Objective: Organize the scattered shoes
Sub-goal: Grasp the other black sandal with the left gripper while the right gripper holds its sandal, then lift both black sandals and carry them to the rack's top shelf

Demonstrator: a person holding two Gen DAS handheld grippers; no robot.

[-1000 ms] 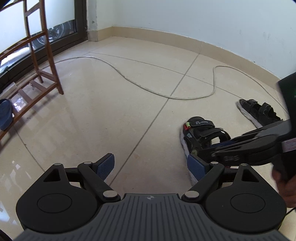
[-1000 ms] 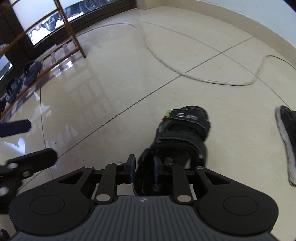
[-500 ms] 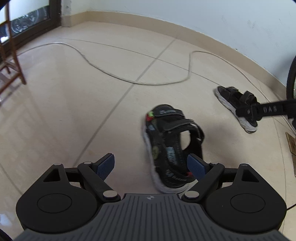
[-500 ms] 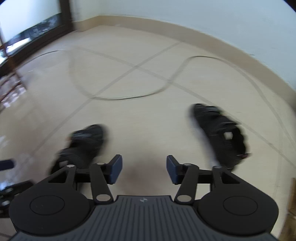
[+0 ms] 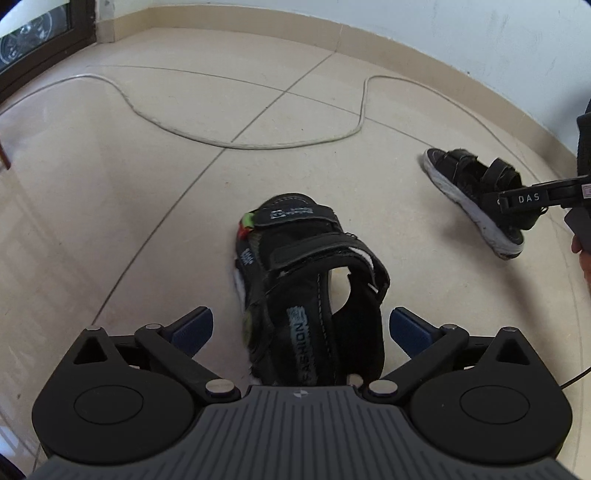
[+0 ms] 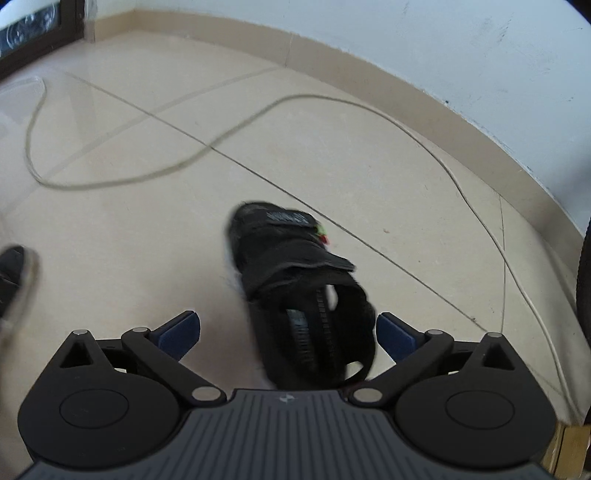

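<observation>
In the left wrist view, the left gripper (image 5: 301, 326) stands with its jaws spread wide, having just opened further, and the heel end of a black strapped sandal (image 5: 310, 288) lies between the 2 blue pads without either pad pressing it. This sandal sits at the centre of the frame on the beige tiled floor (image 5: 110, 192), its toe toward the top of the picture, with a red and green tag at its upper left edge. A second sandal (image 5: 476, 199) with a white sole lies at the right of the frame, well apart from the first, and part of the right gripper's black arm crosses in front of its heel end. A pale cable (image 5: 236, 142) loops over the tiles above both sandals, clear of them. A beige skirting runs below the white wall (image 5: 443, 33) along the top, and a dark door frame (image 5: 48, 48) fills the upper left corner.

In the right wrist view, which is blurred, the right gripper (image 6: 288, 330) is also released, its jaws having just swung apart, and the second sandal (image 6: 295, 295) lies on the floor between its pads, untouched as far as the blur allows. The first sandal (image 6: 14, 280) shows at the left edge. The cable (image 6: 461, 192) trails past on the right, near the wall.
</observation>
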